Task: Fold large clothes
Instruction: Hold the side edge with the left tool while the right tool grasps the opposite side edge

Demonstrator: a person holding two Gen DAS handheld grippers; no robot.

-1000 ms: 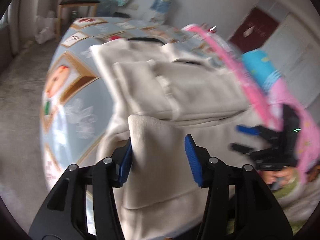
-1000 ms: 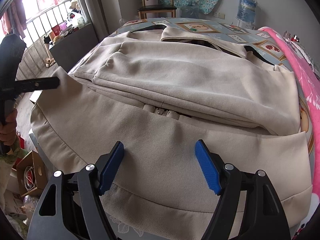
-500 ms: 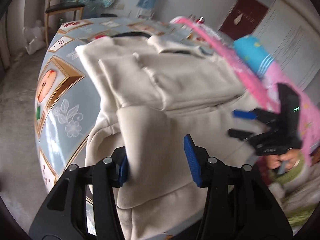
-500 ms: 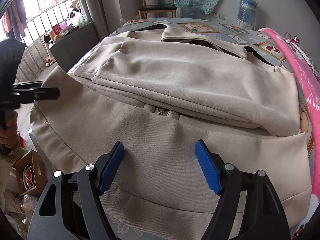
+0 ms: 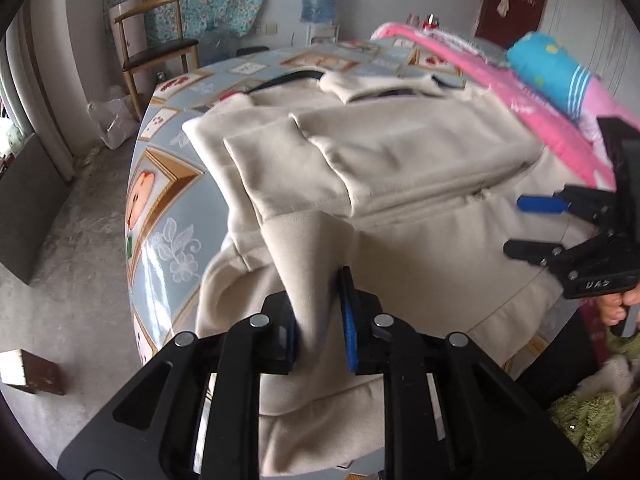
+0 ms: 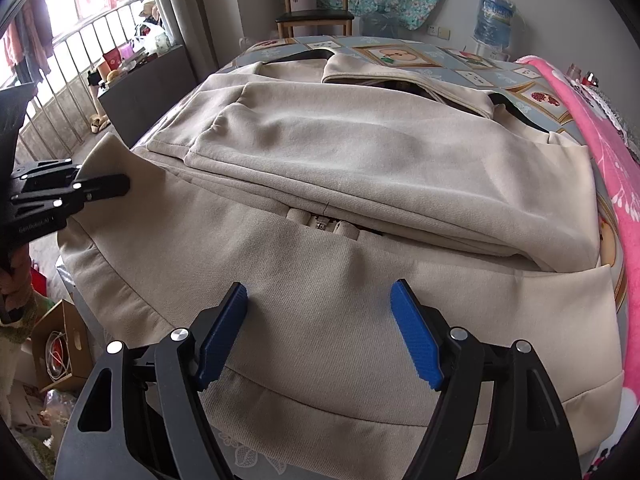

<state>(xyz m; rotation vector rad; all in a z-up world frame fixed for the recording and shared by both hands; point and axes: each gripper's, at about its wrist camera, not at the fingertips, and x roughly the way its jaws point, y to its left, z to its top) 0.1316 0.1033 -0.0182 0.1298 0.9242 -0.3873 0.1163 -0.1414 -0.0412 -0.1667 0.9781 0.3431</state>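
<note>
A large beige jacket (image 5: 400,152) (image 6: 360,152) lies partly folded on the table, its lower hem hanging over the near edge. My left gripper (image 5: 320,320) is at the hem's left corner; its jaws are closing, and a lifted fold of the beige fabric is pinched between the blue pads. In the right wrist view the left gripper (image 6: 116,186) holds that corner up at the far left. My right gripper (image 6: 320,320) (image 5: 528,226) hovers open over the hem's middle, with nothing between its fingers.
The table wears a blue patterned cloth (image 5: 168,216) (image 6: 400,56). A pink blanket (image 5: 540,112) (image 6: 600,140) and a blue rolled towel (image 5: 552,68) lie along the right. A wooden chair (image 5: 156,48) stands behind. A cardboard box (image 6: 56,344) sits on the floor at the left.
The left jaws have narrowed from wide apart onto the fold of beige fabric, and the left gripper has shifted and rolled. The right gripper has stayed where it was, still open.
</note>
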